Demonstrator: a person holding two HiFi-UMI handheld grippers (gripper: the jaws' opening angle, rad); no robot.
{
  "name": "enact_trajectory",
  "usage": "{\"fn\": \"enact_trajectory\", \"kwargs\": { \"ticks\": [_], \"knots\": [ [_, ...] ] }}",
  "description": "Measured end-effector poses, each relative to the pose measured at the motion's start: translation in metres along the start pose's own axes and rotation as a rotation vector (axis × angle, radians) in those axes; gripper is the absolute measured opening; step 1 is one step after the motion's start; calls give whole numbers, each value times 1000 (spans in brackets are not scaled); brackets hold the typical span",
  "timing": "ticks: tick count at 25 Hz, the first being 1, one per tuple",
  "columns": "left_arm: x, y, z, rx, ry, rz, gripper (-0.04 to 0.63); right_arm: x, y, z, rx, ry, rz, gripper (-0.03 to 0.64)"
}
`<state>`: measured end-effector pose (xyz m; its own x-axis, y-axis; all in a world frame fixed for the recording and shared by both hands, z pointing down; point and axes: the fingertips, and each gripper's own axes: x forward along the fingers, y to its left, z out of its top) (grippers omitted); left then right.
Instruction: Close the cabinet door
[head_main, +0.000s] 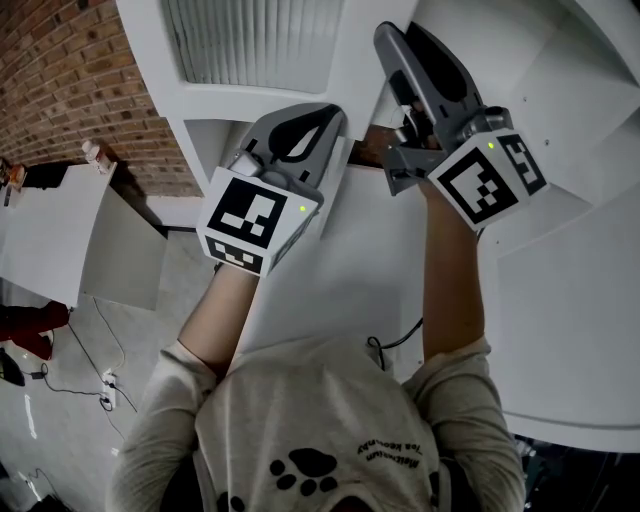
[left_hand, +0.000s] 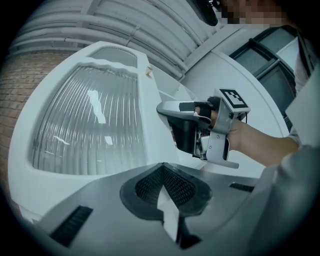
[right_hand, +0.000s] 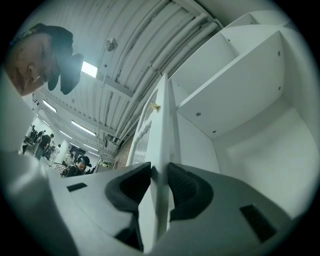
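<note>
The white cabinet door with a ribbed glass panel stands open, edge-on in the right gripper view. My right gripper is shut on the door's free edge, one pad on each face. The left gripper view shows it from the side, clamped on that edge. My left gripper is shut with nothing between its jaws. It sits close in front of the door's outer face, below the glass; I cannot tell whether it touches. Behind the door, the cabinet's white shelves are bare.
The cabinet body fills the right side of the head view. A brick wall and a white table lie to the left, with cables on the floor. People stand far off in the hall.
</note>
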<state>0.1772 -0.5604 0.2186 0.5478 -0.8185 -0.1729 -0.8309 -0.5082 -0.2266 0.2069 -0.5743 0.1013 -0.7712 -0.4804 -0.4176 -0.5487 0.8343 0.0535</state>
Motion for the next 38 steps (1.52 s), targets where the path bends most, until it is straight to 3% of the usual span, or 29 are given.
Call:
{"fn": "enact_trajectory", "kwargs": {
  "ticks": [10,17,38],
  "knots": [
    [8,3,-1,-6,6,-1,8,3,-10,-1,16,-7,-21,123],
    [11,6,-3,-7,16,0,8,-1,-14,-3,-35,0,-81,124],
    [19,11,-4,-16,14,-11,8,-37,-30,0,-59,45,-241,41]
  ]
}}
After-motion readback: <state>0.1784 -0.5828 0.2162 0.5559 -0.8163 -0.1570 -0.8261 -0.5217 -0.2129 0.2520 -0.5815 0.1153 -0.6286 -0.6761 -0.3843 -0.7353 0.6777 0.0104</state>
